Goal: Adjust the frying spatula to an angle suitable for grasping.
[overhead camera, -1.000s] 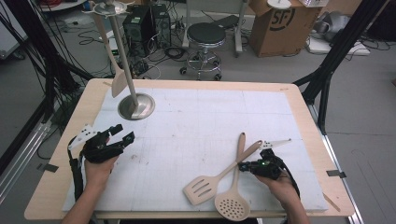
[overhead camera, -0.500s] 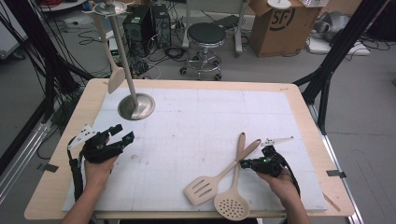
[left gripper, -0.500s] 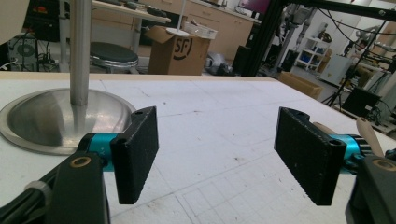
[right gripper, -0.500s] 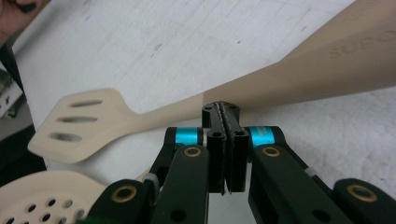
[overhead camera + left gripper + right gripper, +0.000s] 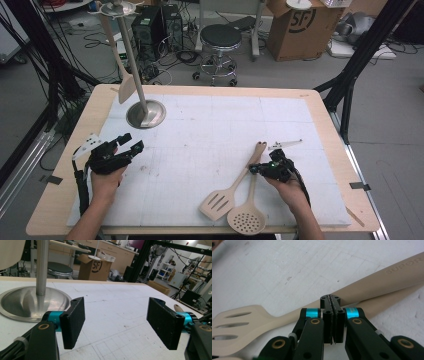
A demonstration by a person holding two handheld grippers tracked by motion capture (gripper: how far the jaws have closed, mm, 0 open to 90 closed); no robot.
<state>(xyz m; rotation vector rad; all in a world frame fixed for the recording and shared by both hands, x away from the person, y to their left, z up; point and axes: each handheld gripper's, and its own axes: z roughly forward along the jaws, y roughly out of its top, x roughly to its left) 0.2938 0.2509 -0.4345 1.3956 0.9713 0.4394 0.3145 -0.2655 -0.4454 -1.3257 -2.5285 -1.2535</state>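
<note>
The right gripper is hovering with its jaws pressed together and nothing between them, its tips sitting just over the handles of two utensils. Right under those tips in the right gripper view, the slotted turner is lying flat, its handle crossing the handle of the skimmer, whose round head is resting nearest the person.

Across the table, the left gripper is waiting with jaws wide and empty, apart from both utensils. Just beyond it the stand is rising from its round base, with one spatula hanging beside the pole.

By my judgement the job is hanging utensils on the stand: one is hanging, two are lying unlifted, and no grip is taken yet.

Count: two grippers, three utensils, one stand.
</note>
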